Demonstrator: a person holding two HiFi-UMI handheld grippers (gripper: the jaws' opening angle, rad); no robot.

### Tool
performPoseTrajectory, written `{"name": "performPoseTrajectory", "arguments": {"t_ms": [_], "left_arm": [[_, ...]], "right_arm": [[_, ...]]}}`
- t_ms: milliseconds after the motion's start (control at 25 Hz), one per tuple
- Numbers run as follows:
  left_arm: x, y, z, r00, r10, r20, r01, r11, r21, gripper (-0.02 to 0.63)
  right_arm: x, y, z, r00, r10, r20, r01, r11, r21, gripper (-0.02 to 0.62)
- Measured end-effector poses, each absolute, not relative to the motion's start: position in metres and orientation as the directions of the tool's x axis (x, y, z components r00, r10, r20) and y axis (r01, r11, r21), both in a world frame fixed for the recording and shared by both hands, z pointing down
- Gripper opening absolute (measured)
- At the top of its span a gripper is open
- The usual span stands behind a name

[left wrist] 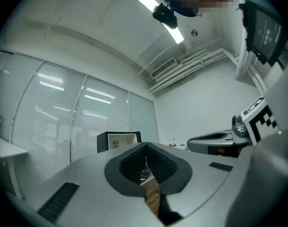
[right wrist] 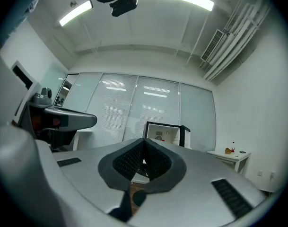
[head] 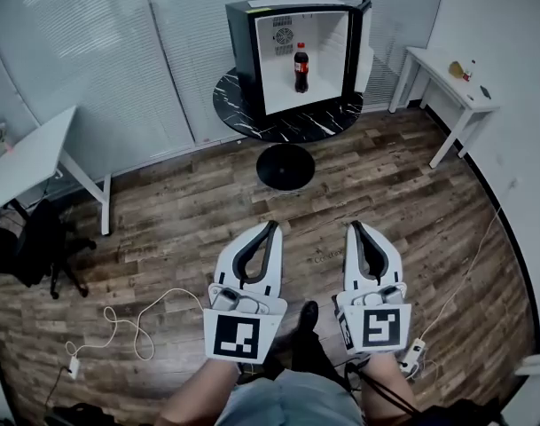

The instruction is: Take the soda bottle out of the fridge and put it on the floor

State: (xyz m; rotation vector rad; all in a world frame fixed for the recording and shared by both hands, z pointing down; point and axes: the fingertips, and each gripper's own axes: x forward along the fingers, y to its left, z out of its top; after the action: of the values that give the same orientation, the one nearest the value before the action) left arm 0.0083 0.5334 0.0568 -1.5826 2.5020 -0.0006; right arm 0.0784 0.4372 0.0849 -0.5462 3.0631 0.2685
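Nearest the person, both tools were held out level over the wooden floor (head: 163, 211). The left gripper (head: 271, 226) had its jaws pressed together on nothing, and the right gripper (head: 352, 225) beside it was closed and empty too. Well beyond them stood a round black marble table (head: 238, 112). On it sat the small fridge (head: 246, 38), open at the front, with the soda bottle (head: 301, 67) upright inside.
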Motion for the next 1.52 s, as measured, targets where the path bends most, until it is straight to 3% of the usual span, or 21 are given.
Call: {"name": "performPoseTrajectory", "arguments": {"t_ms": [840, 1520], "left_arm": [[-0.114, 0.323, 0.064, -0.424, -0.899, -0.111, -0.896, 0.434, -0.096, 0.017], [-0.209, 0.229, 0.083, -0.423, -0.901, -0.096, -0.899, 0.431, -0.084, 0.017]], "right_arm": [[-0.052, 0.238, 0.095, -0.946, -0.324, -0.021, -0.325, 0.938, 0.121, 0.014], [-0.143, 0.142, 0.117, -0.946, -0.325, 0.009, -0.321, 0.938, 0.129, 0.014]]}}
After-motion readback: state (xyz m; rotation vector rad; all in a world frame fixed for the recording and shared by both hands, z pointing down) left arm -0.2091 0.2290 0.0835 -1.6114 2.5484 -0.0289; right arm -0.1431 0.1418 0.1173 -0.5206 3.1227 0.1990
